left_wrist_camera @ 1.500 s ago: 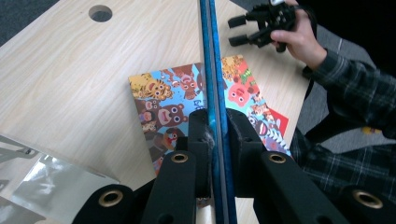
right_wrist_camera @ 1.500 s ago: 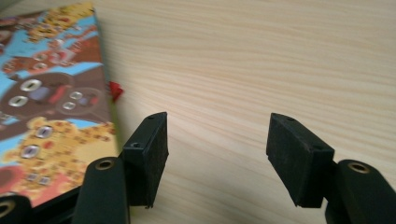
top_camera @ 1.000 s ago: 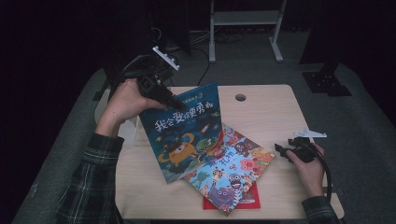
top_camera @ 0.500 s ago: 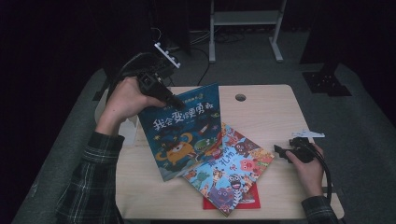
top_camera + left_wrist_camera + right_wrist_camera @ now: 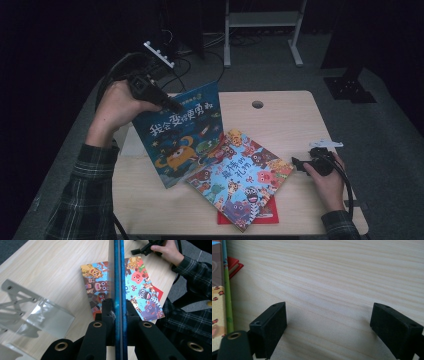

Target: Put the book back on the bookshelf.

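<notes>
Left tool [image 5: 117, 315] clamped on the top edge of the blue monster-cover picture book [image 5: 180, 132] – book lifted, tilted over the pale wooden bench [image 5: 280, 112] | right tool [image 5: 329, 327] wide, idle on bench | advice: keep grip square – raise clear of the flat animal-cover book [image 5: 240, 177] before swinging toward the clear stand [image 5: 37, 312].

We see the blue picture book [image 5: 180, 132] lifted at its upper edge and tilted, its cover with an orange monster and white Chinese lettering facing us, its lower corner near the tabletop [image 5: 280, 115]. From the left gripper view its thin blue edge [image 5: 118, 277] stands upright, pinched between the jaws, above the animal-covered book [image 5: 240, 175].
</notes>
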The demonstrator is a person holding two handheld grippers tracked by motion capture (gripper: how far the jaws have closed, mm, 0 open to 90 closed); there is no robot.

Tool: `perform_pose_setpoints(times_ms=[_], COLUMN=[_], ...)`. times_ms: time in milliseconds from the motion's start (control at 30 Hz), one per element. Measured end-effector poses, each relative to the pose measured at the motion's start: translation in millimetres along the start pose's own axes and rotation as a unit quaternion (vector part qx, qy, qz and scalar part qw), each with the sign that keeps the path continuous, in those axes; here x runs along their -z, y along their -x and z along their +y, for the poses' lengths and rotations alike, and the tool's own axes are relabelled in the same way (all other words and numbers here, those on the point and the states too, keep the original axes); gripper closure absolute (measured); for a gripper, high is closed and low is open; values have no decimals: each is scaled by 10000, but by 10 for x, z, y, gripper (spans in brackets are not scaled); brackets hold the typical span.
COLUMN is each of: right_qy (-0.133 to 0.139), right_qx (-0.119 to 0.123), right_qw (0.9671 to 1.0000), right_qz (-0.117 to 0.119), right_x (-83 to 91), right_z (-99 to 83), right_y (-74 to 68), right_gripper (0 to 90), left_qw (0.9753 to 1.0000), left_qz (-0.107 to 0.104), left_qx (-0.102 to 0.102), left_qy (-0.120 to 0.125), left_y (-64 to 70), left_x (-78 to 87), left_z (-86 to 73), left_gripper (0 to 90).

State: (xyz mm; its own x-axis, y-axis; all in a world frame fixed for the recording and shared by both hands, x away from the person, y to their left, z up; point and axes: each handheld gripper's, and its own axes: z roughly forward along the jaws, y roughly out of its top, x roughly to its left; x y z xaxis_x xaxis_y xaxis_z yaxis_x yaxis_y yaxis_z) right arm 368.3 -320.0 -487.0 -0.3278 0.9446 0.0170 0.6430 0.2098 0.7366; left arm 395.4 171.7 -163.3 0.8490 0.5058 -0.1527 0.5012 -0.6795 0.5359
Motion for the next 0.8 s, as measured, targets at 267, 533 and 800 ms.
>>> perform_pose_setpoints(times_ms=[267, 533, 800], right_qy=[0, -1, -2], right_qx=[3, 2, 2], right_qw=[10000, 10000, 10000], right_qz=[2, 2, 3], right_x=[0, 0, 0], right_z=[0, 0, 0], right_y=[1, 1, 1], right_gripper=[128, 128, 128], left_qw=[9995, 9980, 9948], left_qz=[165, 328, 538], left_qx=[247, 490, 788], left_qy=[134, 221, 346], left_y=[-87, -149, -266], left_x=[218, 466, 689], left_z=[-197, -444, -753], left_gripper=[828, 828, 828])
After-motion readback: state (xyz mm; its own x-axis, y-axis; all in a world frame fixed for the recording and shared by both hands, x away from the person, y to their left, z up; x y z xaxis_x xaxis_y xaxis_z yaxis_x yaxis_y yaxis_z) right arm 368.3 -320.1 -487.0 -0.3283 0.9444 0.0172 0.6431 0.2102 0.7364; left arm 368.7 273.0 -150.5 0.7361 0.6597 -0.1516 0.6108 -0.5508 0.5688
